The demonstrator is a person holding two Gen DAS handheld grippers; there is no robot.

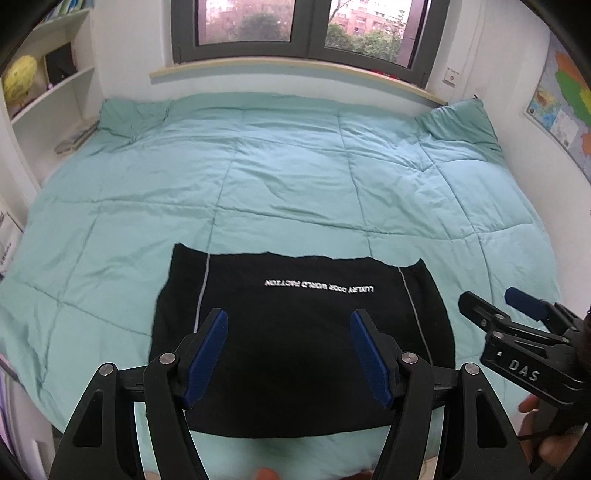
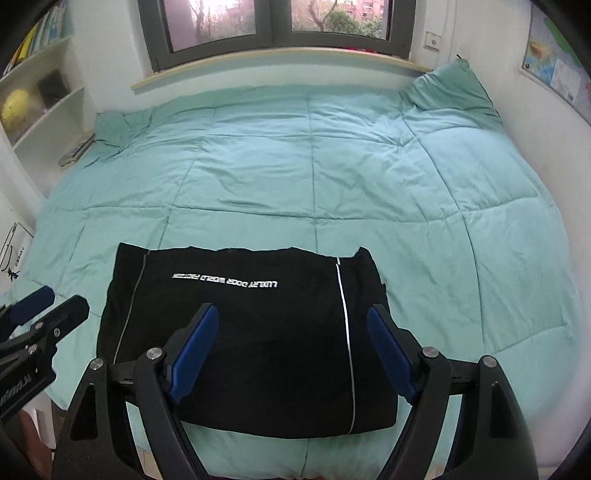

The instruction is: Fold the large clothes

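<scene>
A black garment point(image 1: 295, 332) with white lettering and thin grey stripes lies folded into a flat rectangle on the near part of the bed; it also shows in the right wrist view point(image 2: 251, 332). My left gripper point(image 1: 290, 317) is open and empty, held above the garment's near half. My right gripper point(image 2: 291, 314) is open and empty, also above the garment. The right gripper shows at the right of the left wrist view point(image 1: 495, 295), the left gripper at the left of the right wrist view point(image 2: 62, 295). Neither touches the cloth.
A mint-green quilt point(image 1: 295, 177) covers the whole bed. A green pillow point(image 1: 461, 125) leans at the far right corner. White shelves point(image 1: 55, 96) stand at the left, a window point(image 1: 295, 26) behind, a map point(image 1: 565, 103) on the right wall.
</scene>
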